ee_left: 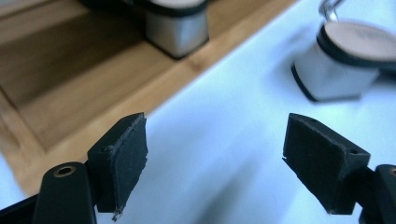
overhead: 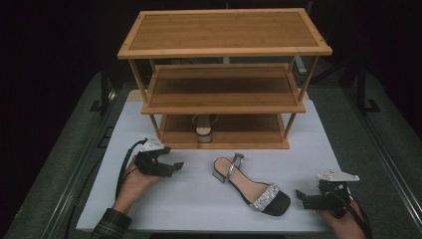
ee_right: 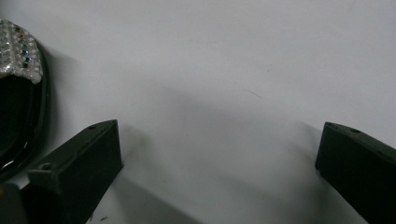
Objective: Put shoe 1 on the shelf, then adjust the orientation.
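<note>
A black sandal [overhead: 251,185] with a silver block heel and a rhinestone toe strap lies on the white table top, toe toward the front right. Its mate [overhead: 204,130] stands on the bottom board of a wooden three-tier rack [overhead: 224,47], heel outward. My left gripper [overhead: 175,168] is open at the left, pointing right, nothing between its jaws. In the left gripper view the open gripper [ee_left: 215,140] faces both heels: the racked one [ee_left: 176,28] and the one on the table [ee_left: 336,65]. My right gripper [overhead: 302,198] rests open just right of the toe [ee_right: 18,60], empty [ee_right: 219,140].
The white table top [overhead: 199,199] lies on a dark green mat. The rack stands at its far edge, its upper two shelves bare. Black stands rise at both sides behind. Cables trail from each gripper toward the front.
</note>
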Available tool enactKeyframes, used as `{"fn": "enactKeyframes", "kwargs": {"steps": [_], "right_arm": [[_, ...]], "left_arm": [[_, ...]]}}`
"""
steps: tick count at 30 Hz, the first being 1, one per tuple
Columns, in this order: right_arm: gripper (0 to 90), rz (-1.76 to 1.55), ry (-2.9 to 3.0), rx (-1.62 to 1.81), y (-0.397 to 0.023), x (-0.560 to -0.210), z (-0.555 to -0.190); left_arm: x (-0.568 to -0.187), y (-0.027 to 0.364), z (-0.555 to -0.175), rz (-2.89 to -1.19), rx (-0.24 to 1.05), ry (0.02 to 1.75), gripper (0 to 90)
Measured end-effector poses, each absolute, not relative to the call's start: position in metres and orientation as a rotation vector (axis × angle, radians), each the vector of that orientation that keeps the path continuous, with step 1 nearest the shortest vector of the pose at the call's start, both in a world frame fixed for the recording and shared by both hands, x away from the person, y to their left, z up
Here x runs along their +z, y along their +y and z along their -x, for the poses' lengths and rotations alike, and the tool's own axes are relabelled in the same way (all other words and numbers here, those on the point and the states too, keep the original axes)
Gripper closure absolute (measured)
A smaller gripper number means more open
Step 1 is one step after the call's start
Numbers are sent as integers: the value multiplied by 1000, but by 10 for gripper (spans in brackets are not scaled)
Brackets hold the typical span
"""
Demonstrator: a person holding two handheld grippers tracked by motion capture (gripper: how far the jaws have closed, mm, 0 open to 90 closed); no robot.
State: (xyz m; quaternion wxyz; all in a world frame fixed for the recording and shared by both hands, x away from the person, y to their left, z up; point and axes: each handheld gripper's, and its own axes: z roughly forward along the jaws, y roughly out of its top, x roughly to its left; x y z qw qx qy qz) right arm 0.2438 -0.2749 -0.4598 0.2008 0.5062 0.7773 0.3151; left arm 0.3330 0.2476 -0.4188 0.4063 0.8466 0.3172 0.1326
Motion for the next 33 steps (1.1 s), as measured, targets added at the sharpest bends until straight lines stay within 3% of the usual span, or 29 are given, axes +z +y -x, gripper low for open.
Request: {"fn": "enactKeyframes", "kwargs": {"steps": [14,16,18,24,27,33], "right_arm": [[3,-1415,2178,874,-275,-459,-245],[98,-1415,2180,880,-275,-457,-242],[285,-1394,2189,900,-276,-452,-238],[731,-1389,2186,987,-275,-441,-230],[899,-1370,2218,1087,-274,-436,-227],[900,-1292,2290,1320,-270,-431,-219]], "left_arm": [[-427,278,-289,-2212,372,812,169],[-430,286,-282,-2220,389,822,167],[-432,291,-279,-2226,395,836,166],[-443,302,-271,-2231,385,860,150],[-449,302,-272,-2240,378,866,135],[-452,304,-272,-2219,373,859,131]]}}
